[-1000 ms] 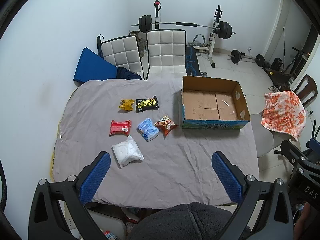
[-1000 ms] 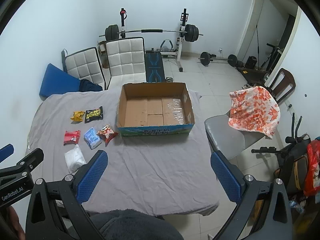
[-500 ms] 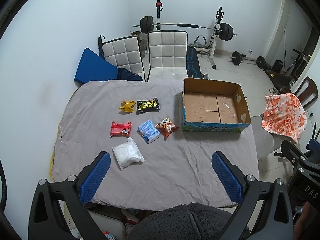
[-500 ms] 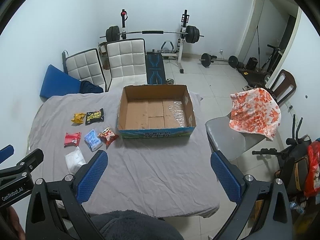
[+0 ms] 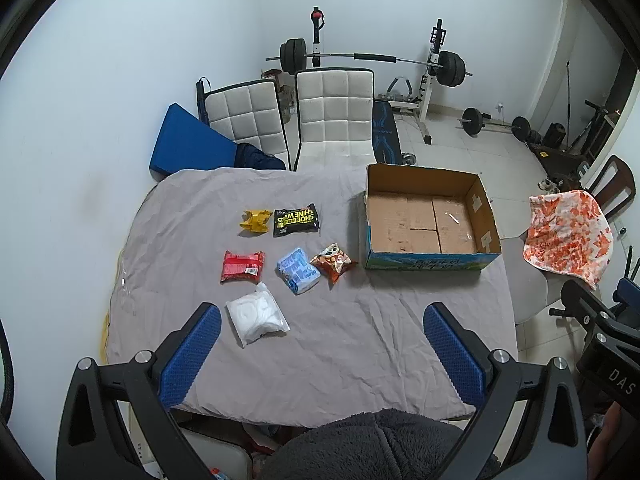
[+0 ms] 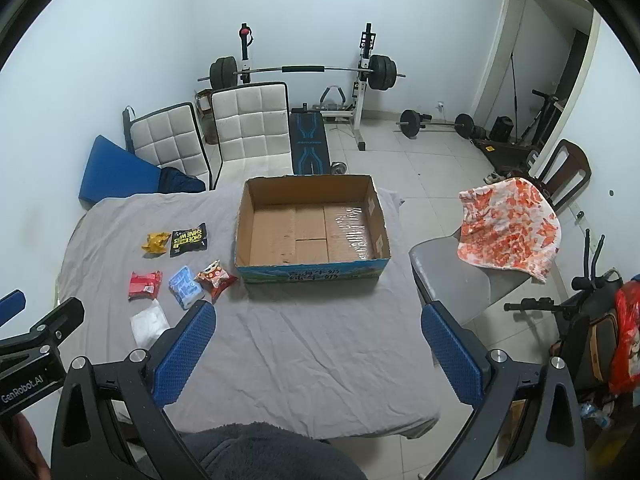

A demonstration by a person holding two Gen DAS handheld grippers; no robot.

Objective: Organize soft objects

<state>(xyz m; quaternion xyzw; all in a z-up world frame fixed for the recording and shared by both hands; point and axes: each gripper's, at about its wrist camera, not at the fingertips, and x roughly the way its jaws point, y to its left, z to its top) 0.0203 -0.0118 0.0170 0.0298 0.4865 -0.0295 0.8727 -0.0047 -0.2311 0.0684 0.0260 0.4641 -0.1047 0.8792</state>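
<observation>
Several soft packets lie on the grey-clothed table: a white pouch, a red packet, a blue packet, an orange snack bag, a black packet and a yellow wrapper. To their right stands a cardboard box with nothing in it. My left gripper hangs open above the table's near edge, the white pouch just ahead of its left finger. My right gripper is open too, held high in front of the box, apart from everything.
Two white padded chairs and a blue mat stand behind the table. A grey chair with an orange patterned cloth sits to the right. A barbell rack and weights fill the far floor.
Both views have drifted slightly, so the table contents sit a little lower in frame. Both grippers stay open and no packet has moved.
</observation>
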